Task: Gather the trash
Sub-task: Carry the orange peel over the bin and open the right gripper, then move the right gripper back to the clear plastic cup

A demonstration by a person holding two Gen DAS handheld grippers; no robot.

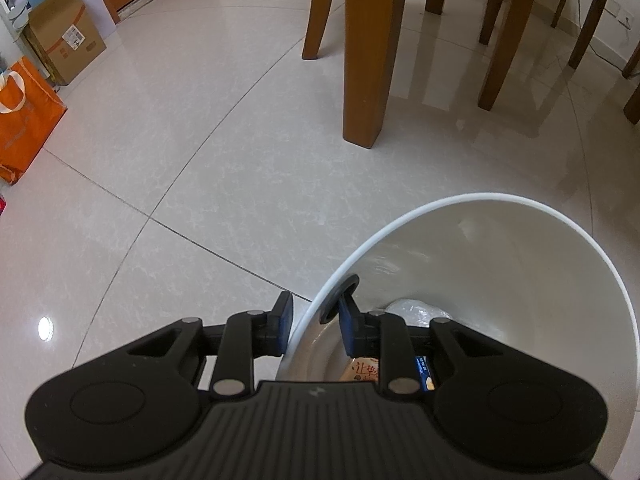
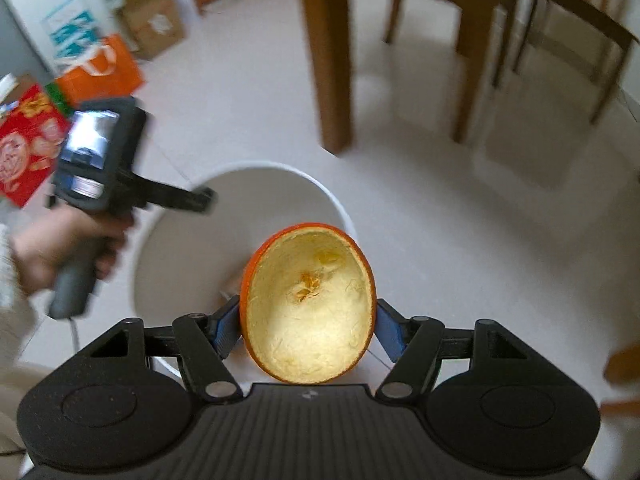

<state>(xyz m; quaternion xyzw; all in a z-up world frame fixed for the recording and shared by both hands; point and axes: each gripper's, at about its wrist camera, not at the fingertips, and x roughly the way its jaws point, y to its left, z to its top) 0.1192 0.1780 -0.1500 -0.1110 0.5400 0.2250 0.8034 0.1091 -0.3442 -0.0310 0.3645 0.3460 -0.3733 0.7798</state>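
Observation:
My right gripper [image 2: 308, 330] is shut on a hollow half orange peel [image 2: 312, 304], pale inside, orange at the rim, and holds it just above the near edge of the white bin [image 2: 188, 248]. My left gripper [image 1: 314, 320] straddles the bin's rim [image 1: 400, 218], one finger outside and one inside, shut on it beside a black ring fitting [image 1: 340, 296]. Inside the bin lie crumpled clear plastic [image 1: 416, 308] and a printed wrapper [image 1: 362, 372]. The right wrist view is blurred and shows a hand [image 2: 52, 248] holding the left gripper [image 2: 202, 198] at the bin's far left rim.
Wooden table leg [image 1: 366, 60] and chair legs [image 1: 500, 40] stand just beyond the bin on the glossy tile floor [image 1: 180, 140]. Along the left wall are a cardboard box [image 1: 64, 36], an orange bag [image 1: 24, 120] and a red printed box [image 2: 28, 148].

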